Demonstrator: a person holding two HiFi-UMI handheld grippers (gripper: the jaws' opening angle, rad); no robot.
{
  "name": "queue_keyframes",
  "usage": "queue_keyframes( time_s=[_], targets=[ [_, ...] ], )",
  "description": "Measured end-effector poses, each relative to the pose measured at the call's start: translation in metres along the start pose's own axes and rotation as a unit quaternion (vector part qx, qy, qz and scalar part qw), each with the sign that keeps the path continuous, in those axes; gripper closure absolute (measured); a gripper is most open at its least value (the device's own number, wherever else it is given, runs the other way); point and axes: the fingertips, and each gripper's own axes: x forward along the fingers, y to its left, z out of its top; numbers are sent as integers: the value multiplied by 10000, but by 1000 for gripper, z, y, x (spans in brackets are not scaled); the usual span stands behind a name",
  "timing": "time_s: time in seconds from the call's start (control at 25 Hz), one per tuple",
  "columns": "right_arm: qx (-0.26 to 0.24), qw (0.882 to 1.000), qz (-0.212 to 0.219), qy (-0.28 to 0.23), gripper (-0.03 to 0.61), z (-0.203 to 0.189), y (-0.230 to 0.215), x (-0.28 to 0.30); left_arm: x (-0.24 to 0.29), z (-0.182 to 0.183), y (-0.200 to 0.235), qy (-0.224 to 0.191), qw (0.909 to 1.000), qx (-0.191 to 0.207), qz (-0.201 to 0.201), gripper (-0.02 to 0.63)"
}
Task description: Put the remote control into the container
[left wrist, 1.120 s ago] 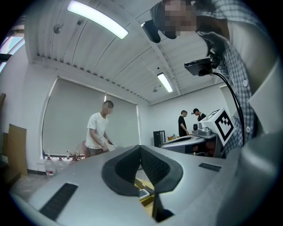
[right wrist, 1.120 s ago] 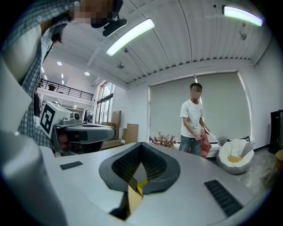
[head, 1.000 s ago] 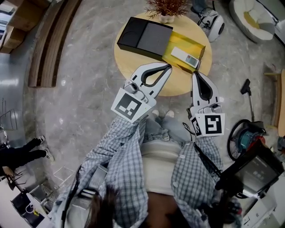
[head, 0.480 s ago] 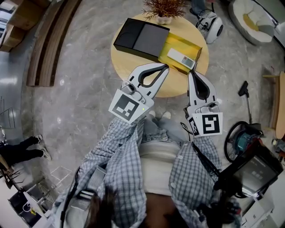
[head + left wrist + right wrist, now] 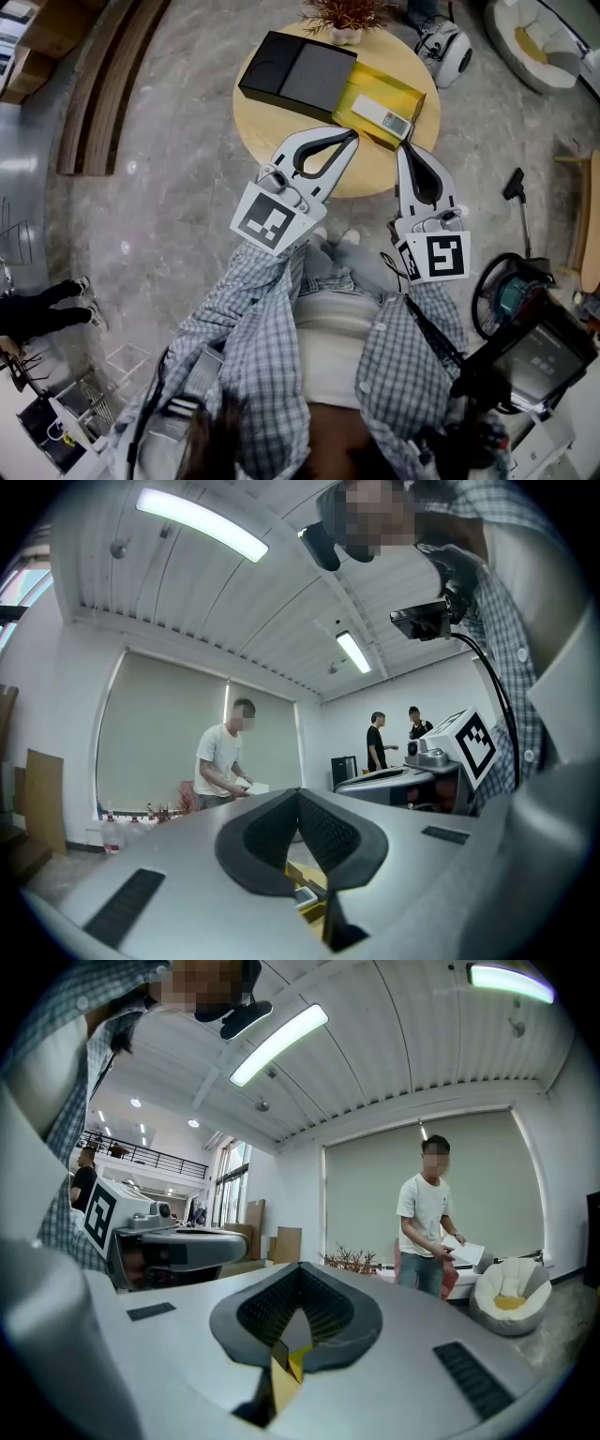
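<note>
Left gripper, right gripper closed, empty, just beside container; remote control inside. I could knock it swinging away.

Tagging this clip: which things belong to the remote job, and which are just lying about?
Job: remote control, yellow tray, black box, left gripper, right gripper.
Lying about: potted plant, vacuum cleaner, beanbag chair.
</note>
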Motion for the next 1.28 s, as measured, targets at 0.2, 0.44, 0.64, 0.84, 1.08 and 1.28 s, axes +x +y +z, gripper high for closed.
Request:
queue_keyframes(
  time_s=[0.2, 0.44, 0.64, 0.84, 1.08, 1.28],
  targets=[
    [-3, 10000, 8, 3, 574, 0, 1, 0, 0, 0, 0, 20, 10000, 16, -5, 606],
    [-2, 10000, 21, 8, 574, 0, 2, 1, 1, 0, -1, 42, 10000, 36, -25, 606],
    [-5, 10000, 51, 24, 574, -1, 3, 1, 1, -1, -3, 61, 10000, 28, -54, 606],
    [-20, 10000, 62, 42, 574, -2, 3, 1, 2, -1, -4, 51, 10000, 41, -68, 606],
    [-41, 10000, 65, 57, 574, -2, 3, 1, 2, 0, -5, 36, 10000, 32, -79, 606],
    [-51, 9999, 120, 61, 574, -3, 6, 2, 1, 0, -4, 27, 10000, 47, -37, 606]
  ],
)
